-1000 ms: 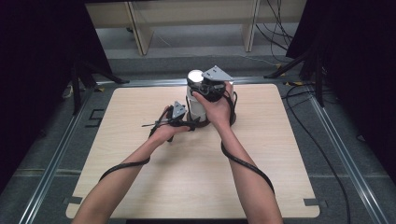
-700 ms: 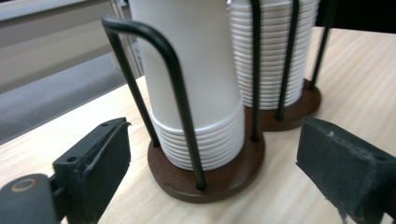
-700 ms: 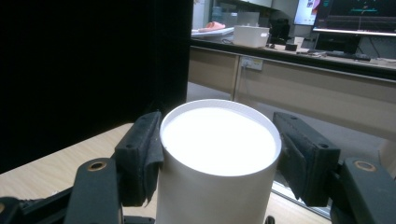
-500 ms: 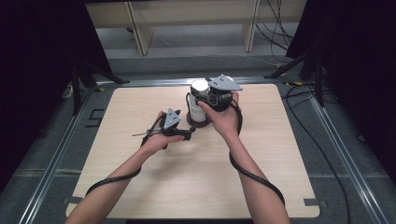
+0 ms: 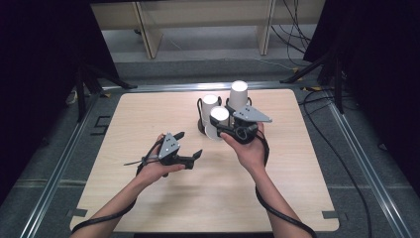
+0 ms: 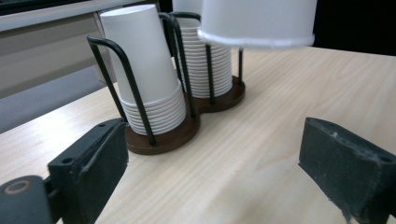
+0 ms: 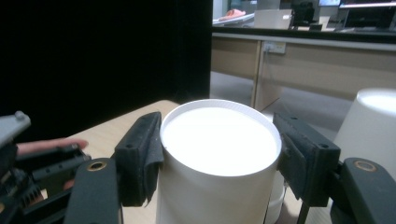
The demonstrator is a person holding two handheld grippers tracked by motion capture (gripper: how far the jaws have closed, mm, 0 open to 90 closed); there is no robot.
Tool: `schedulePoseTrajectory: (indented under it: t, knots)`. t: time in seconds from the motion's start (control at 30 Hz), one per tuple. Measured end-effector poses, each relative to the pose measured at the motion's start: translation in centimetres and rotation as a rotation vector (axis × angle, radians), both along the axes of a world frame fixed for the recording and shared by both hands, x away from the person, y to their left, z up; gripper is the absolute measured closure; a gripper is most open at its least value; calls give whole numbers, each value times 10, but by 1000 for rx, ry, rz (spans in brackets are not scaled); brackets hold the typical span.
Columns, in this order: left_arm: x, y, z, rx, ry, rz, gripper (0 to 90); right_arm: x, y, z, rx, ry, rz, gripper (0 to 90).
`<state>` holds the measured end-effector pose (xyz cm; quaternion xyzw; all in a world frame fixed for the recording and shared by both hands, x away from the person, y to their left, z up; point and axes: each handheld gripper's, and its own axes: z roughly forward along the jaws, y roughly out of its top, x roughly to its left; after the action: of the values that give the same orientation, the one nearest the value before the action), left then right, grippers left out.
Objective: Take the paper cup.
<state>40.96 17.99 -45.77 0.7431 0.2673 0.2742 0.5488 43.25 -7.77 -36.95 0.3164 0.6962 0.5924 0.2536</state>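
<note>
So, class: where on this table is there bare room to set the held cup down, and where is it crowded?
Bare wood lies left of the cup rack and along the near table edge. It is crowded around the rack, where the right gripper holds the paper cup.

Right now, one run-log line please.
right gripper: shut on paper cup, clear of rack | left gripper: open, empty | cup stacks: racked

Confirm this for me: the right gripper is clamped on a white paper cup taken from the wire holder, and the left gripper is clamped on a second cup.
Not quite. The right gripper is indeed clamped on a white paper cup, upside down. The left gripper grips nothing: the left gripper view shows its jaws apart over bare table, facing the wire holder.
</note>
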Motion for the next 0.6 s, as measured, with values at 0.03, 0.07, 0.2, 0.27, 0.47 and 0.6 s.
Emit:
schedulePoseTrajectory:
  t: [0.03,0.07,0.2,0.27,0.47,0.6]
  knots:
    - [-4,2,0,5,1,-2,78,0,0,0,0,0,0,360]
    - [-9,3,0,2,-4,-3,78,-4,-1,-3,10,11,7,360]
    - [-21,6,-2,-6,-8,-6,84,-18,-13,-16,3,17,7,360]
    - [-27,7,-4,-15,-18,-9,84,-25,-17,-21,-2,34,3,359]
    - [-37,12,-2,-7,-27,-2,84,-40,-34,-28,0,15,-28,360]
    - [-34,18,-3,-35,-34,16,84,-49,-42,-29,-2,13,-46,360]
